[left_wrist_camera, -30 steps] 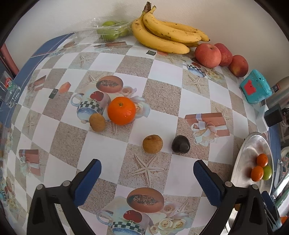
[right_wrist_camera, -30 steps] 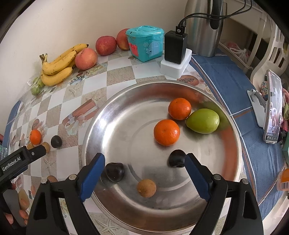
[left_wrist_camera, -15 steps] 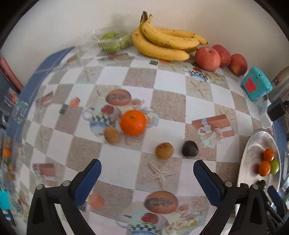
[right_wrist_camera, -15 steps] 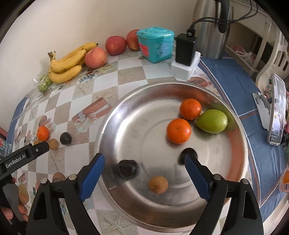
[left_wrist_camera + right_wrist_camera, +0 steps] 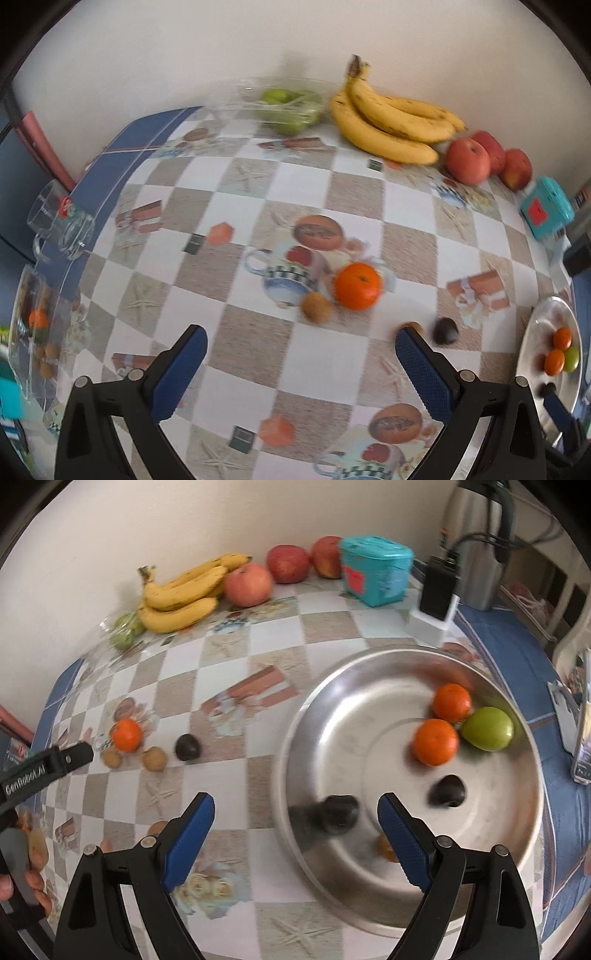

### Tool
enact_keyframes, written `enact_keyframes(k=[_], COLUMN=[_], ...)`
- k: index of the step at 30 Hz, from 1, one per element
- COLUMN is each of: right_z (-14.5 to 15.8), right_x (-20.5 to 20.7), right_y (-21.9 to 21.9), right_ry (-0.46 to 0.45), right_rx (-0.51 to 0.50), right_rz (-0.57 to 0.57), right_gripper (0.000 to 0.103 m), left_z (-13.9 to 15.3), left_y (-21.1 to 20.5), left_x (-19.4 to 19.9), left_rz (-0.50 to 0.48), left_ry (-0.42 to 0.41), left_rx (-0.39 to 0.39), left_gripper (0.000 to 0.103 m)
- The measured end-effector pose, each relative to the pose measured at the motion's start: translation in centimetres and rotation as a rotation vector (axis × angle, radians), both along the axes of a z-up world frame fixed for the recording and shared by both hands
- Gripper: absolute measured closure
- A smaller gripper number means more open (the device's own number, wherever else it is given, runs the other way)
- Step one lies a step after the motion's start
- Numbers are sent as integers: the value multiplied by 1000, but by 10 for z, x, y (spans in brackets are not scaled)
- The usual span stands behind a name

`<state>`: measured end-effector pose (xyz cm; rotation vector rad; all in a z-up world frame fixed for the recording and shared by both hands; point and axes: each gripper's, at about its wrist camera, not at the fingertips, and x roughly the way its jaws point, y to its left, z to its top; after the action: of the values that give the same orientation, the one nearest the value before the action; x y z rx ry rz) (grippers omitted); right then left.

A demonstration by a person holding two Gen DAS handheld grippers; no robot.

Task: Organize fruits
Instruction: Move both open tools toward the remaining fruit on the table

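Tabletop: checkered cloth (image 5: 236,206) printed with cups and starfish, set against a pale wall.
Left gripper (image 5: 301,352): held low over the cloth, jaws wide, nothing between them.
Right gripper (image 5: 295,827): held over the steel bowl's (image 5: 317,716) near rim, jaws wide and empty.
Loose fruit: orange (image 5: 357,285), two small brown fruits and a dark one (image 5: 445,331) on the cloth.
Bowl contents: two oranges, a green fruit (image 5: 487,728), dark fruits.
Back edge: bananas (image 5: 391,118), apples, teal box (image 5: 375,570).

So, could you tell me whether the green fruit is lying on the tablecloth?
No, the green fruit sits inside the metal plate, beside two oranges.
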<state>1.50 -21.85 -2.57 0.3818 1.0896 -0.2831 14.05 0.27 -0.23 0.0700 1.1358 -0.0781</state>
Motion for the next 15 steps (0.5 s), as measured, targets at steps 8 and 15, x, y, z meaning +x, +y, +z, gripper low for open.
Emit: enact_keyframes(k=[8,15], right_z=[-2,-2], right_x=[12,25], right_y=[30,52], right_ry=[10,-2], right_rx=[6,0], right_rz=[63,132], right_gripper=[13,13], left_z=[1,0], left_y=[28,47], left_x=[8,13], left_rz=[51,87], left_ry=[7,8], left_rx=[-34,-69], left_gripper=[0,0])
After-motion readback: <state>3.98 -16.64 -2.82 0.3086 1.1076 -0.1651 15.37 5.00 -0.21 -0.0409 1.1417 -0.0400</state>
